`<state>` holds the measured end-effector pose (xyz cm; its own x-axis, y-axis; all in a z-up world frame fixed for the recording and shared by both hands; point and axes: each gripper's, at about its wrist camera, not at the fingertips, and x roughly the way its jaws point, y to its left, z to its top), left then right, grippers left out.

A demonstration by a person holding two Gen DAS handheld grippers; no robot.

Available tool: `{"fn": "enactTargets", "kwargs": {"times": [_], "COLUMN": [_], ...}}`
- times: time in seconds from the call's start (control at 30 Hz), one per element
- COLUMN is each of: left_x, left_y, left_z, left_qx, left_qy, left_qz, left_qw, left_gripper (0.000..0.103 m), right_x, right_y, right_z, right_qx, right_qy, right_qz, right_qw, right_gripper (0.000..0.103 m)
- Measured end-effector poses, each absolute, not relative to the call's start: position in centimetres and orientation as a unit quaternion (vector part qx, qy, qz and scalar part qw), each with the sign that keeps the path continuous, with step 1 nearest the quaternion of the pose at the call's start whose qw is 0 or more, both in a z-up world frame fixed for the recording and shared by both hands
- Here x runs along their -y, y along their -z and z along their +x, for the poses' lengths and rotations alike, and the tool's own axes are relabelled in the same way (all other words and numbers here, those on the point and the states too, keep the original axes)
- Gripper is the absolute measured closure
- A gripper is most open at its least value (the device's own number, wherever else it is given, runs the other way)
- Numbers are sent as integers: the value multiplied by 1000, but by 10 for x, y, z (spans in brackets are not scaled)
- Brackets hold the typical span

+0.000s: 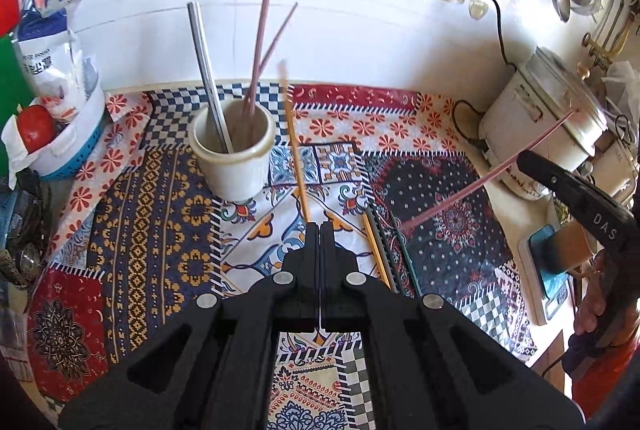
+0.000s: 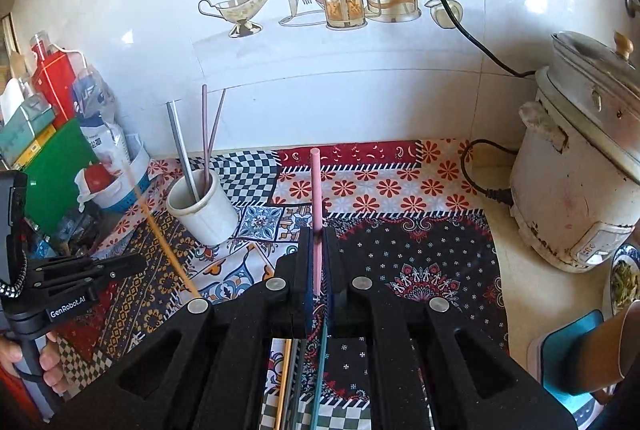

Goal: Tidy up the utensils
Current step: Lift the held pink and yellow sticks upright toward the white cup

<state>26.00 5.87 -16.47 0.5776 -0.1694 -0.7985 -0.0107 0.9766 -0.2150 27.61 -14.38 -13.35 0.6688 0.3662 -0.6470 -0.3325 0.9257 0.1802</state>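
Note:
A white cup (image 1: 234, 149) (image 2: 200, 207) stands on the patterned cloth and holds a pair of metal chopsticks (image 1: 206, 69) and two purple-brown chopsticks (image 1: 260, 45). My left gripper (image 1: 320, 226) is shut on a yellow chopstick (image 1: 296, 149) that points up toward the cup's right side. My right gripper (image 2: 317, 230) is shut on a pink chopstick (image 2: 316, 185), held above the cloth to the right of the cup. More chopsticks (image 1: 380, 250) lie on the cloth, and also show below my right gripper (image 2: 296, 382).
A white rice cooker (image 2: 580, 181) with a black cord stands at the right. A white basket (image 1: 68, 141) with a bag and a red item, and boxes (image 2: 48, 133), crowd the left. A blue scale (image 1: 548, 266) sits at the right front. A tiled wall is behind.

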Motion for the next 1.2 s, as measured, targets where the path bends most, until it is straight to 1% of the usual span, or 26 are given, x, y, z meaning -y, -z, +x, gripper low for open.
{"fn": "enactTargets", "kwargs": {"times": [0.07,0.1,0.17,0.37,0.5,0.63,0.73,0.8,0.87,1.2], "left_x": [-64,-66,-70,-70,-64,-61,-59,-57,-55,-36], "left_y": [160,158,159,181,195,207,217,225,234,291], "left_z": [259,259,260,268,272,282,295,305,316,373], "left_qx": [-452,-451,-456,-494,-511,-526,-537,-546,-556,-610], "left_qy": [42,42,43,38,40,42,46,49,51,65], "left_qz": [-102,-103,-107,-106,-106,-103,-105,-107,-107,-96], "left_qw": [885,886,882,862,852,843,836,829,823,784], "left_gripper": [103,103,103,102,101,94,90,88,87,87], "right_x": [140,138,134,126,126,127,123,122,121,111], "right_y": [131,129,127,124,139,160,177,189,199,234], "right_z": [277,278,278,281,290,305,318,328,337,379], "right_qx": [-356,-355,-353,-352,-381,-424,-455,-472,-482,-513], "right_qy": [-196,-199,-204,-214,-217,-225,-226,-226,-221,-236], "right_qz": [19,17,15,3,-2,-2,-11,-11,-13,-36], "right_qw": [913,913,913,911,899,877,861,852,848,824], "right_gripper": [99,103,103,103,103,102,96,88,82,81]}}
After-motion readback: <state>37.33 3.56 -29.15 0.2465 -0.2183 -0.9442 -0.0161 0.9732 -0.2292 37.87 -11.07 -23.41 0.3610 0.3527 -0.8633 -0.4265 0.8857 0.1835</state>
